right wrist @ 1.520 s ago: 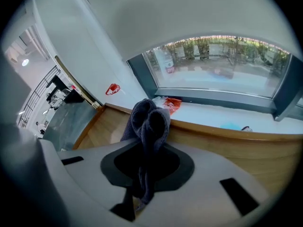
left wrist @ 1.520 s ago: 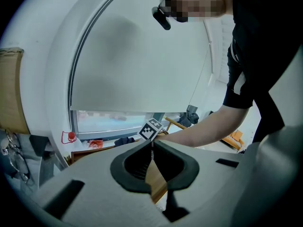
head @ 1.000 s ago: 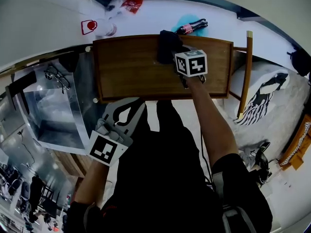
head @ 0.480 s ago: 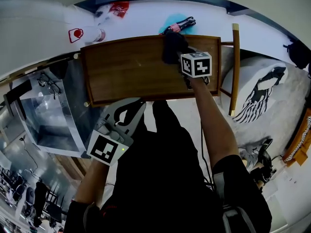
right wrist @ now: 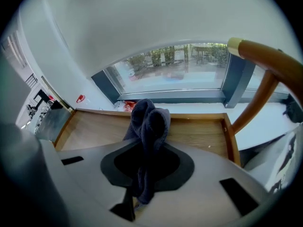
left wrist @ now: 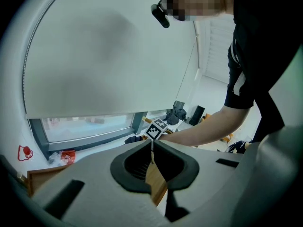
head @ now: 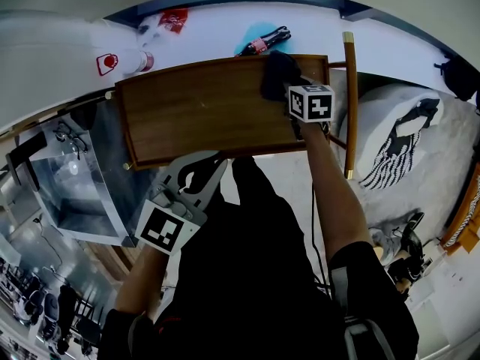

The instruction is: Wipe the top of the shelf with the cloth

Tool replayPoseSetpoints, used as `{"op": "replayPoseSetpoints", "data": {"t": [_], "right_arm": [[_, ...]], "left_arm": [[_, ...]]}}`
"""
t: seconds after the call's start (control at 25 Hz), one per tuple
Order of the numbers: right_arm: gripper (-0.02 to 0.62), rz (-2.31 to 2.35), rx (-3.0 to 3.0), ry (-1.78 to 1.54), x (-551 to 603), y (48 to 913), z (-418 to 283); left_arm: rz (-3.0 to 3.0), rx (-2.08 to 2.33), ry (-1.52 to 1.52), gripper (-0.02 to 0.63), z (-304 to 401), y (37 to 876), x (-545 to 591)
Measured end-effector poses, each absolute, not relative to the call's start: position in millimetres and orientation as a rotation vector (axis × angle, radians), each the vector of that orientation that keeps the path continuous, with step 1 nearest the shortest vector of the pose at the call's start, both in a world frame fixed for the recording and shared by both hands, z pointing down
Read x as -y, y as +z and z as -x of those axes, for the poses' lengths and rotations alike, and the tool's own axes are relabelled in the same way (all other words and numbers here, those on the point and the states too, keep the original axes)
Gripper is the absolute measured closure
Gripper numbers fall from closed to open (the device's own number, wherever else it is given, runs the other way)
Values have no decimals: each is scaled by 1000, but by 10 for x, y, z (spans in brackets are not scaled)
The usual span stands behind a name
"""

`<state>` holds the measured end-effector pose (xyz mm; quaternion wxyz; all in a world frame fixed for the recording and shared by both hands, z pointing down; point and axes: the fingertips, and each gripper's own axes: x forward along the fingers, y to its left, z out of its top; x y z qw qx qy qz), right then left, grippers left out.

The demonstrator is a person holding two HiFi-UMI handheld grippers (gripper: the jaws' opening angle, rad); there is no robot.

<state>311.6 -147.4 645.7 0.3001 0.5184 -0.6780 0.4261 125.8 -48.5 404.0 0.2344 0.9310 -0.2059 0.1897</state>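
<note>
The wooden shelf top runs across the head view, with a raised rim. A dark blue-grey cloth lies bunched on its right part, near the back rim. My right gripper is shut on the cloth, its marker cube just behind. In the right gripper view the cloth stands up between the jaws over the shelf top. My left gripper is shut on nothing and is held off the shelf, just in front of its front edge. In the left gripper view its tips meet.
Behind the shelf on the white sill lie a cola bottle, a red packet and a white bottle. A wooden rail stands right of the shelf, with a striped cushion beyond. A metal cabinet is at the left.
My right gripper has slid the cloth to the right along the shelf top, toward its right end. The left gripper has kept its place.
</note>
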Motion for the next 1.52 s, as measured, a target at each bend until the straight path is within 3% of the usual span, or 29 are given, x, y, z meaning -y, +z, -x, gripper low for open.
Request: {"op": "replayPoseSetpoints", "data": {"t": [0.44, 0.92, 1.2, 1.52], "right_arm": [[545, -1432, 1704, 1043, 1377, 6417, -3572], [545, -1457, 1710, 979, 1301, 6077, -3475], [545, -1388, 1854, 945, 1360, 5635, -2735], [545, -1140, 2034, 967, 1375, 5533, -1146]], "left_arm": [[-2577, 522, 518, 574, -1469, 4001, 479], [-2602, 538, 477, 574, -1255, 3833, 459], [-2614, 614, 426, 574, -754, 3668, 437], [-2574, 759, 392, 574, 141, 3579, 348]]}}
